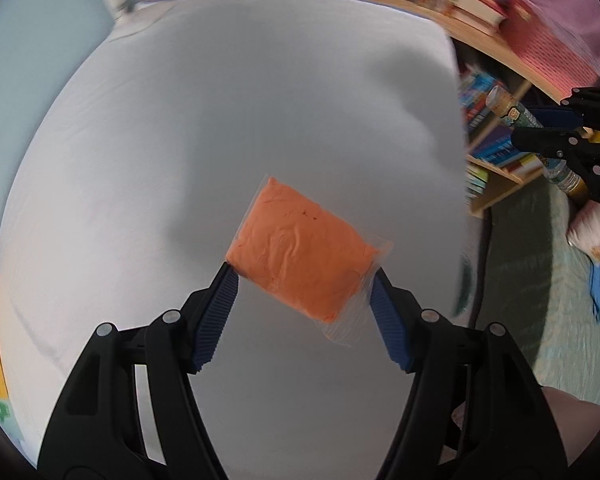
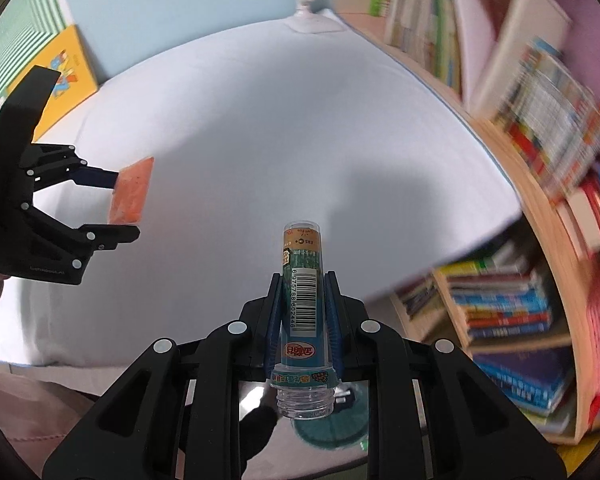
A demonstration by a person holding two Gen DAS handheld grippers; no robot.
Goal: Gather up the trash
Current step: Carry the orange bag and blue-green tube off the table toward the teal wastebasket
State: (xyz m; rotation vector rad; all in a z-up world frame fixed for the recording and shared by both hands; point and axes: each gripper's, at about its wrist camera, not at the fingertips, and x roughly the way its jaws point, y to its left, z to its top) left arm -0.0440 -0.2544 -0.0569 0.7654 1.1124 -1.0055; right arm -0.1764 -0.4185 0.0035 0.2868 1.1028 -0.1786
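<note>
My left gripper (image 1: 302, 276) is shut on an orange block in a clear plastic wrapper (image 1: 302, 250), held by its two ends above the white table (image 1: 180, 140). The same packet (image 2: 130, 192) shows at the left of the right wrist view, in the left gripper (image 2: 126, 204). My right gripper (image 2: 302, 280) is shut on a clear plastic tube bottle (image 2: 302, 280) with a barcode label, its open neck toward the camera. That bottle (image 1: 516, 114) and the right gripper (image 1: 540, 128) show at the right edge of the left wrist view.
Wooden shelves full of books (image 2: 512, 304) stand at the right of the table. A yellow book (image 2: 66, 76) leans at the table's far left. A white lamp base (image 2: 314, 20) stands at the far edge. A teal round object (image 2: 332, 428) lies on the floor below.
</note>
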